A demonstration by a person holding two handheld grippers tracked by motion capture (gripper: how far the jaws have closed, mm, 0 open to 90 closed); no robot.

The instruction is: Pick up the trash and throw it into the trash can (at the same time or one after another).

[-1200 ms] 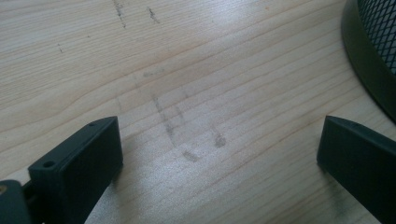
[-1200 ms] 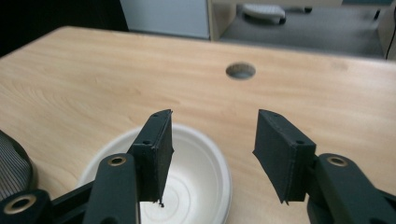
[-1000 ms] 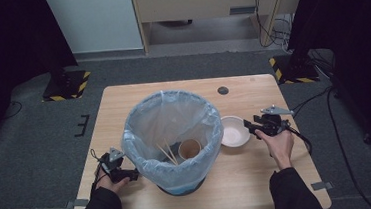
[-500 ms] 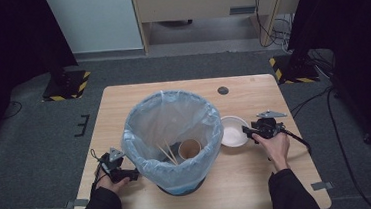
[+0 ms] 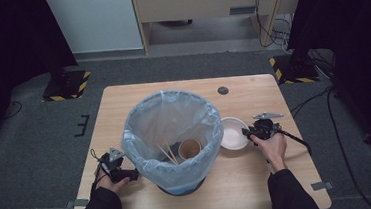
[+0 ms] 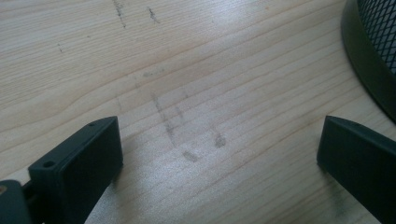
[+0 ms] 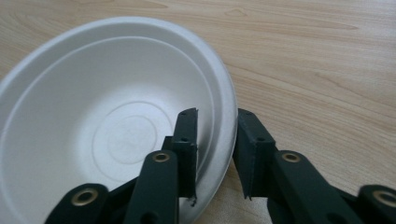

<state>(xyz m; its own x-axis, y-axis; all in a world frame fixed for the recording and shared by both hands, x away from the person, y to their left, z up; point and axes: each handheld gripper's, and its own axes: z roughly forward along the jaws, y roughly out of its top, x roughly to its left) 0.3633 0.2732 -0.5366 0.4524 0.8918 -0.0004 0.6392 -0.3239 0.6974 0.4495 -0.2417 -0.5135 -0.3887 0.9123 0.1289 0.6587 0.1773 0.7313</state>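
Observation:
A white paper bowl (image 5: 232,133) (image 7: 93,116) sits on the wooden table (image 5: 253,94), just right of a bin lined with a clear bag (image 5: 169,121). My right gripper (image 5: 248,131) (image 7: 217,116) straddles the bowl's right rim, one jaw inside and one outside. Its jaws have just been closing and now pinch the wall. My left gripper (image 5: 129,175) (image 6: 219,154) rests low at the table's front left, jaws wide apart over bare wood, beside the bin's black base (image 6: 369,70).
Inside the bin lie a brown paper cup (image 5: 189,148) and wooden chopsticks (image 5: 167,153). A small black disc (image 5: 223,90) lies near the table's far edge. Dark floor surrounds the table, with cables on the right.
The right gripper has slid a little left onto the bowl's rim, and its jaws have narrowed around it. The left hand has stayed put.

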